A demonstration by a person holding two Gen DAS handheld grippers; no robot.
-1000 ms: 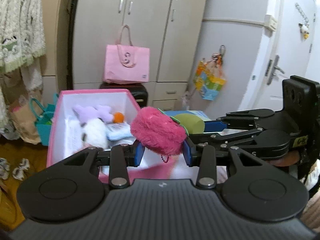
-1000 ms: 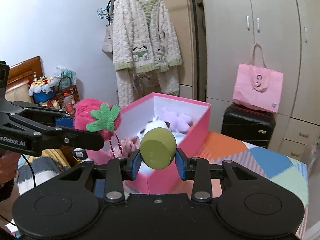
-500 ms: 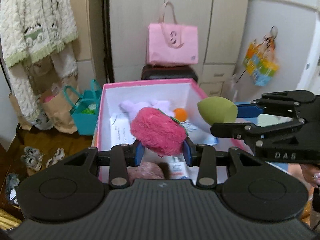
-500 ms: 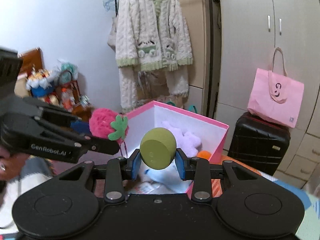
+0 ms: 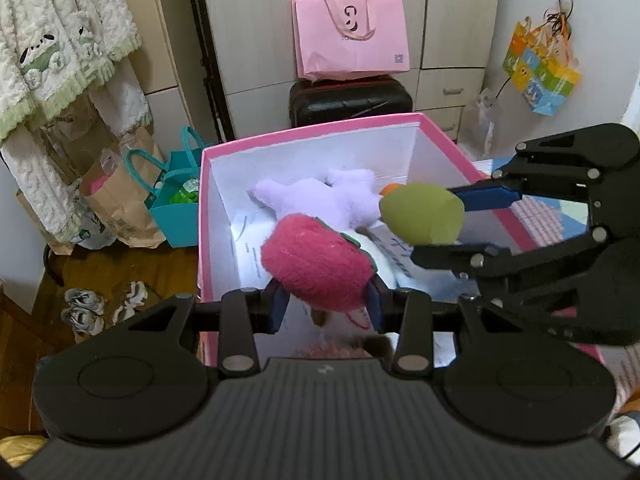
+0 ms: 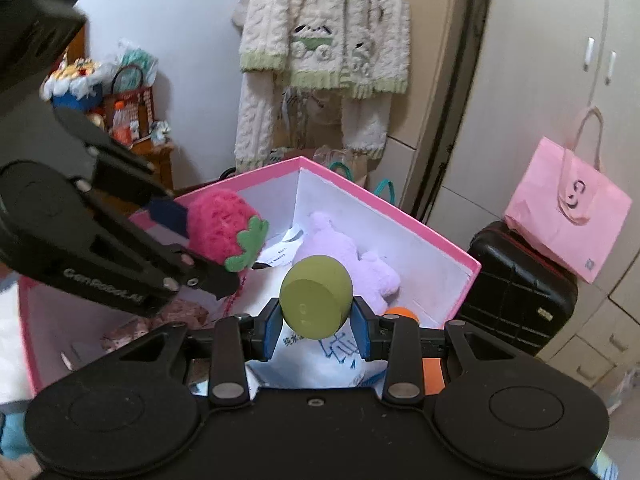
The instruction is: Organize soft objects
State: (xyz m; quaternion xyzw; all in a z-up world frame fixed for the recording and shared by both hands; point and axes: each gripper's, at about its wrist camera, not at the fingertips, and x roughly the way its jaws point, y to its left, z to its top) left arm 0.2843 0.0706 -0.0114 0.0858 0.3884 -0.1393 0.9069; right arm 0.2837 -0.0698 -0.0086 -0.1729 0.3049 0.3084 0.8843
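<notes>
Pink fuzz fills my left gripper: its blue pads are clamped on the plush strawberry, which hangs over the open pink box. My right gripper is closed tight on the green sponge, an egg-shaped soft thing, and it too sits above the box interior, just beside the strawberry. Both jaws are narrow and pinching, nothing slack between them.

Inside the box I can see a lilac plush toy, something orange, a white packet with blue print and some paper, so part of the sorting looks done. As I judge it, what is left for these two pieces is to lower them a little and let go so they land among the rest. Whether more soft things wait outside the box I cannot tell from here
</notes>
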